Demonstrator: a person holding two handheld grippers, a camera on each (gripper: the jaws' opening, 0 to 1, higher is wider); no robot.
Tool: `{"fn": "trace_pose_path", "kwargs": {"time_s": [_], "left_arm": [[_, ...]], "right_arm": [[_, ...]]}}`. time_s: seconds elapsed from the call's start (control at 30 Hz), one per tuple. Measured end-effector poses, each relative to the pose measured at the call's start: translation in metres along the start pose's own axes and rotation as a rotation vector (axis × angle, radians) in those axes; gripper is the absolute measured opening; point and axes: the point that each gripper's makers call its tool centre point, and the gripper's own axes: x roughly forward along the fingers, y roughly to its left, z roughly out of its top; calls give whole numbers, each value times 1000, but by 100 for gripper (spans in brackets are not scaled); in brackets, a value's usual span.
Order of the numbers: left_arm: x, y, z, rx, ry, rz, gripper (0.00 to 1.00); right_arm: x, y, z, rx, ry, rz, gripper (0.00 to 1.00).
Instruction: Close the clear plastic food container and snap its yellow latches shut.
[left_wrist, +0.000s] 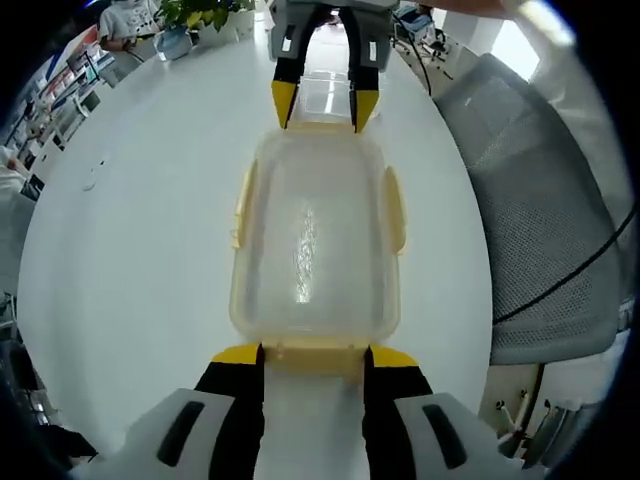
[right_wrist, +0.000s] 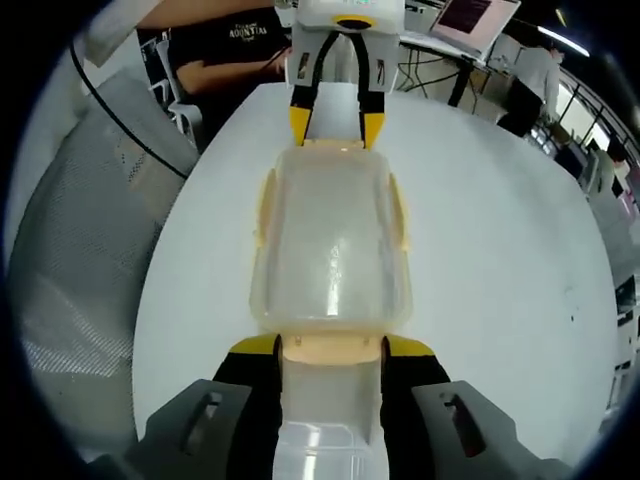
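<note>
On the desk (left_wrist: 130, 250) the container (left_wrist: 315, 240) lies between my two claws: my left claw (left_wrist: 313, 356) sits at its near end, my right claw (left_wrist: 322, 105) at the far end. A chair (left_wrist: 540, 230) stands beside the desk, right of the container.

The container (right_wrist: 332, 250) lies lidded on the white table (right_wrist: 500, 280), a gripper's fingers (right_wrist: 252, 349) at each end latch.

Left gripper (left_wrist: 313, 352), right gripper (right_wrist: 331, 346) — jaws apart, facing.
</note>
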Motion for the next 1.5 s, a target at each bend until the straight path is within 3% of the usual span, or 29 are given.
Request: {"fn": "trace_pose_path", "kwargs": {"time_s": [0.47, 0.8, 1.07, 1.5], "left_arm": [[-25, -11, 16, -7, 0, 25, 33], [-27, -18, 34, -8, -8, 25, 33], [-27, -21, 56, 3, 6, 21, 33], [-18, -28, 111, 10, -18, 27, 34]], "right_arm": [[-27, 6, 8, -29, -11, -14, 34], [-43, 12, -2, -27, -7, -15, 34], [-62, 18, -18, -15, -10, -22, 34], [-97, 22, -60, -16, 8, -28, 34]]}}
